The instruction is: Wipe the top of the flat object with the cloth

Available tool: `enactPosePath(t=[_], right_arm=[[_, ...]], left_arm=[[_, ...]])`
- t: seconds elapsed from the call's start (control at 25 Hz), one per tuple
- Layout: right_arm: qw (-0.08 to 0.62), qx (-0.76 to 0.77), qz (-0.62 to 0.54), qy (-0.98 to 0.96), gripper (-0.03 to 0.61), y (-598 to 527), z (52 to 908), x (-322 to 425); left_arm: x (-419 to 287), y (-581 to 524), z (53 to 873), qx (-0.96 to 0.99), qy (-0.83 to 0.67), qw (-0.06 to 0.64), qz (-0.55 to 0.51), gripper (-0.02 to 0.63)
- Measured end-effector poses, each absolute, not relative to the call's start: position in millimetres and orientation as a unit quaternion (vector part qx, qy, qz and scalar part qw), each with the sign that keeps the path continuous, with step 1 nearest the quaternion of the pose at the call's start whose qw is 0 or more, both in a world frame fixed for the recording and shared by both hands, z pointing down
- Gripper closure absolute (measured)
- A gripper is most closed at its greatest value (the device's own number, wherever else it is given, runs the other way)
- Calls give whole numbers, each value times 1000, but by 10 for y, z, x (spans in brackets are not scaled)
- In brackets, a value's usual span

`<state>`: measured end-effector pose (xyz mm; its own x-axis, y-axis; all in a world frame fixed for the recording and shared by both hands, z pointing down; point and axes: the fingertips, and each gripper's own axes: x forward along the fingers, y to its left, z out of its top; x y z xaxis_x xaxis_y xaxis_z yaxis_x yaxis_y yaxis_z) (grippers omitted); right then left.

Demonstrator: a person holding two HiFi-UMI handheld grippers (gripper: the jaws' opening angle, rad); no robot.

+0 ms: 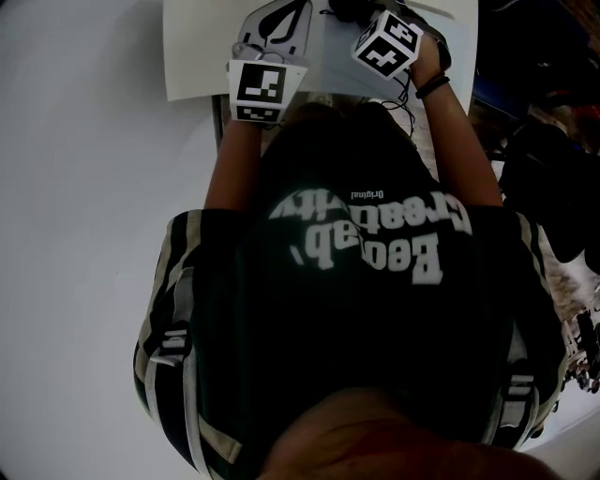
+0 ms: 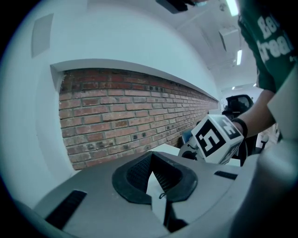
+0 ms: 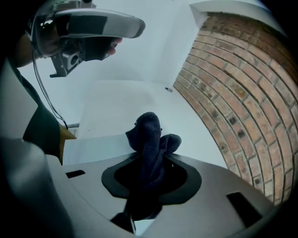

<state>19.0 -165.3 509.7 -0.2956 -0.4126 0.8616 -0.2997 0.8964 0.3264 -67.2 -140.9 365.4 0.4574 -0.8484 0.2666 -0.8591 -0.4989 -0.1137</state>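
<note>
A dark blue cloth [image 3: 150,137] sticks up bunched from the jaws of my right gripper [image 3: 148,162], which is shut on it. Just beyond lies the flat white object [image 3: 93,148], its near edge facing the jaws. In the head view this flat object [image 1: 197,56] sits at the top. My left gripper [image 1: 279,21] is over its right part, and the right gripper's marker cube [image 1: 386,45] is beside it. The ribbed pads of the left gripper [image 2: 152,160] meet at their tips, with a white sliver showing between them lower down.
A red brick wall [image 2: 116,121] runs behind the white table [image 3: 121,102]. The person's dark green shirt [image 1: 366,309] fills most of the head view. Dark clutter [image 1: 553,169] stands at the right. The left gripper [image 3: 88,25] hangs high at the right gripper view's upper left.
</note>
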Motion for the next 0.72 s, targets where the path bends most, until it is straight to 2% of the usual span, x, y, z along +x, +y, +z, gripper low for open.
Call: enactPosePath(t=[0.32,0.72], right_arm=[[565,220,-59,-793,483,-1861,5280,-263],[582,260,-59,-768,482,-1907,5414,-257]], left_arm=[[-1170,-1362,3764,843,-517,30,149,618],[-1295,-1398,3780,862,-485,20,148,618]])
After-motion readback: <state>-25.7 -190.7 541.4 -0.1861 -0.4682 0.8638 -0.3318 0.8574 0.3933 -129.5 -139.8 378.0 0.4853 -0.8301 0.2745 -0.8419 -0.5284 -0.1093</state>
